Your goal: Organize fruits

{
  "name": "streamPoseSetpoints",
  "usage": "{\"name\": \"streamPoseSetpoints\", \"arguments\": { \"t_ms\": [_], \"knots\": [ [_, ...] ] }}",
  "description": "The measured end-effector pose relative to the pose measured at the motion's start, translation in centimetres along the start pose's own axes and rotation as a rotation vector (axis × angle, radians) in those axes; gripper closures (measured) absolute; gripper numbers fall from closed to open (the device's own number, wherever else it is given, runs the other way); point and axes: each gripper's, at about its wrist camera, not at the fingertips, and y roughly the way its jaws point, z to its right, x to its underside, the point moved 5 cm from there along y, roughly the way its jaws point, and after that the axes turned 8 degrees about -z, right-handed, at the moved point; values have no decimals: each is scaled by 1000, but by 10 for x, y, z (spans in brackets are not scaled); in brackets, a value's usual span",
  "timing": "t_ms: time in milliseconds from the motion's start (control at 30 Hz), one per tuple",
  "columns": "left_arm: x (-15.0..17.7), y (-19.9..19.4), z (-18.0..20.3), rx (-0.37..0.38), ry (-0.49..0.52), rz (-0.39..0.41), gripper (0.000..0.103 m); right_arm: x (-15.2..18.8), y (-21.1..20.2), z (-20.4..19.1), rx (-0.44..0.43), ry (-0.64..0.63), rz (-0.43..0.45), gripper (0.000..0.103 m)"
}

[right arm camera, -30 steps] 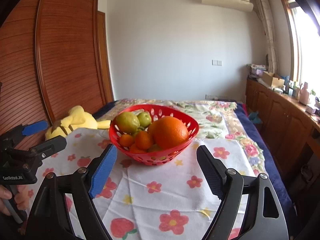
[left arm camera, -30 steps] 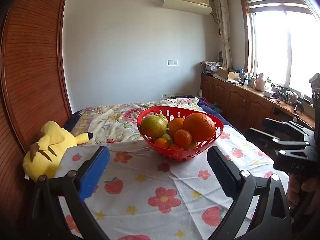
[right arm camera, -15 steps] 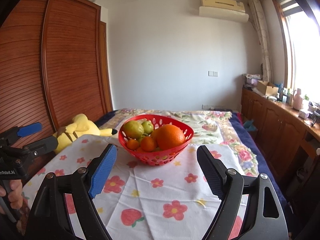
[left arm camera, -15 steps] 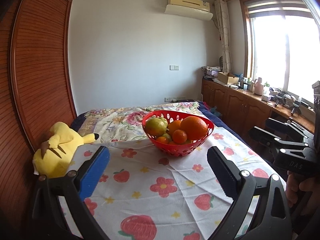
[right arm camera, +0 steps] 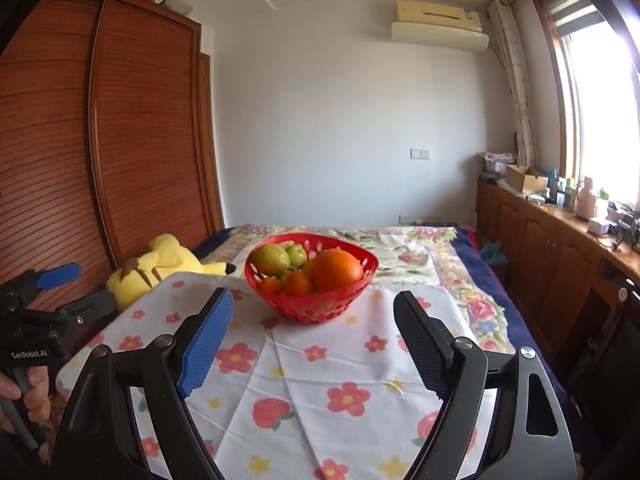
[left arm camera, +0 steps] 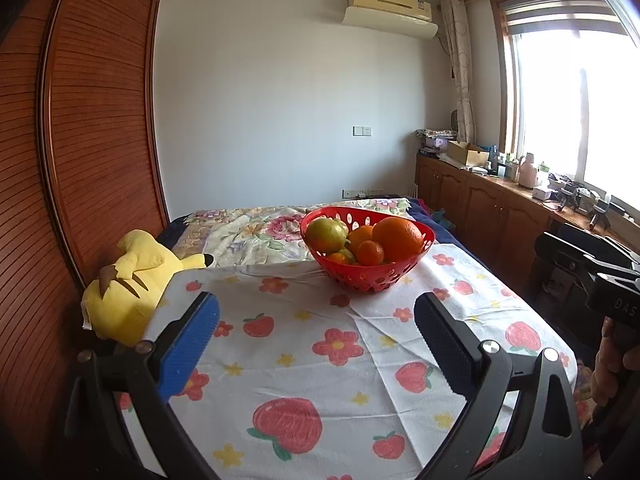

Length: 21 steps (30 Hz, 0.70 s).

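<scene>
A: Which step is in hand?

B: No fruit lies loose on the cloth [right arm camera: 320, 364]; all seems gathered in the basket [right arm camera: 320, 308], set well ahead of both tools. The task looks done.

A: And the tools?

B: The left gripper [left arm camera: 316, 334] and right gripper [right arm camera: 313, 334] are spread wide, nothing grasped. No next grasp seems called for.

A: What is hidden?

B: The lower fruits are covered by the big orange [right arm camera: 338, 270].
</scene>
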Motion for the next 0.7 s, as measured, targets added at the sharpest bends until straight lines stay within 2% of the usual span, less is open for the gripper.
{"name": "streamPoseSetpoints", "arguments": {
  "t_ms": [700],
  "knots": [
    [3,-2,-1,17,-11,0,4,9,1,3,6,6,-20,19]
  ]
}}
